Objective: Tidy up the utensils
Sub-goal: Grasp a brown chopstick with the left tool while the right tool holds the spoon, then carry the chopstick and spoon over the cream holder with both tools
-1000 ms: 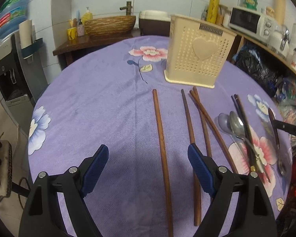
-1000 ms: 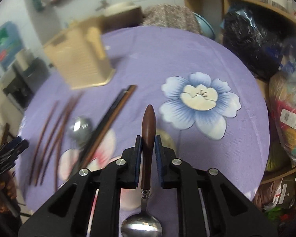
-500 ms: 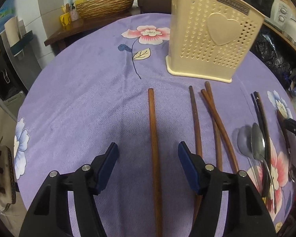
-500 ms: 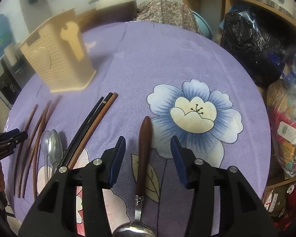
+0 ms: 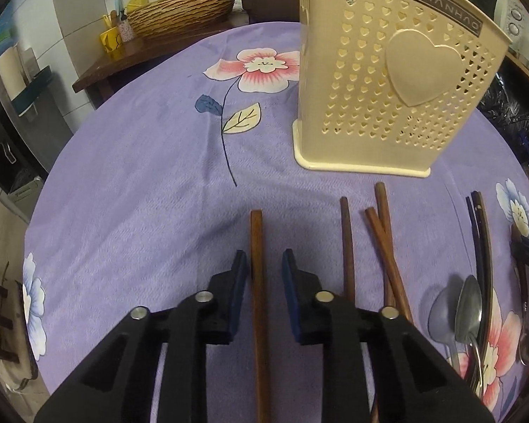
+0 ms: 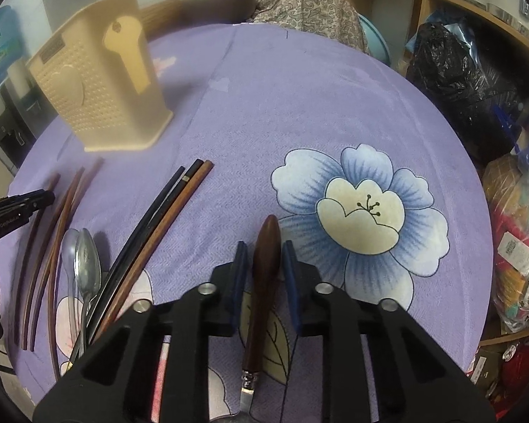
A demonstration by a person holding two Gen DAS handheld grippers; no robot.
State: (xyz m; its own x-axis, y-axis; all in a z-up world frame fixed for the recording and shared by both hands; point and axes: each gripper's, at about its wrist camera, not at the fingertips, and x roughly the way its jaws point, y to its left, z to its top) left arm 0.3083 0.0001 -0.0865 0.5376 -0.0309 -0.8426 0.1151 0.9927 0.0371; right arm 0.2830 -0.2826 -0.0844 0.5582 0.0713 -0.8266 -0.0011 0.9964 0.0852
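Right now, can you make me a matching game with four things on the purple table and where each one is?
Things:
1. brown chopstick
2. wooden-handled spoon
3. cream holder
4. metal spoon

Places:
A. standing upright near the pink flower
B. between the left gripper's fingers
C. lying beside the dark chopsticks
D. between the right gripper's fingers

Pairs: 1-B, 2-D, 3-A, 4-C
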